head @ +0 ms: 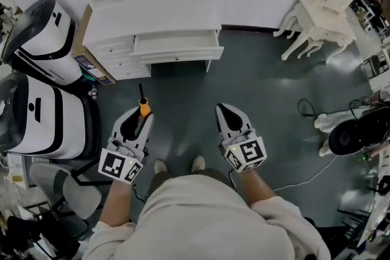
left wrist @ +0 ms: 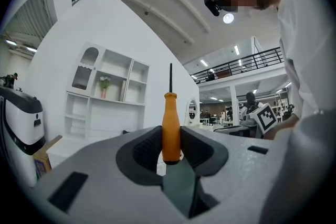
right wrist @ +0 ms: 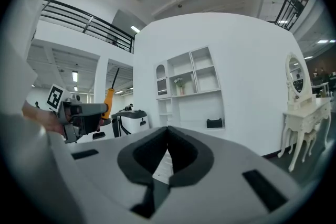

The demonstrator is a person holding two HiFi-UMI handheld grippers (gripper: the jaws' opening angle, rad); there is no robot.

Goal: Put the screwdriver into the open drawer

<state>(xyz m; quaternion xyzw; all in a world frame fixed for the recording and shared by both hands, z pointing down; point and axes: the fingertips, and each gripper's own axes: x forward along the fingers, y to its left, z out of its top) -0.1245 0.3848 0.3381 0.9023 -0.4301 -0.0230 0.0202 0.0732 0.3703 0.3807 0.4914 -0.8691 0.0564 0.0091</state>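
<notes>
**Tongs.** The left tongs pinch the screwdriver low on its orange handle, with the dark shaft standing clear beyond the tips. The left gripper view shows both pads pressed against the handle. The right tongs are pressed together with nothing between them.

**Task item.** The screwdriver is held in the air over the floor, well short of the open drawer of the white drawer unit. It appears light and rigid. The smooth, tapering handle could slide or pivot in a two-pad hold, so the present grip on the thick part of the handle looks sound. The thin shaft would be a poorer place to hold it.

**Clearances.** The floor between the person and the drawer is bare. Two white machines stand close on the left, and a dressing table and cables stand well off to the right. The projecting drawer front is the edge to clear, so an approach from above appears advisable.
</notes>
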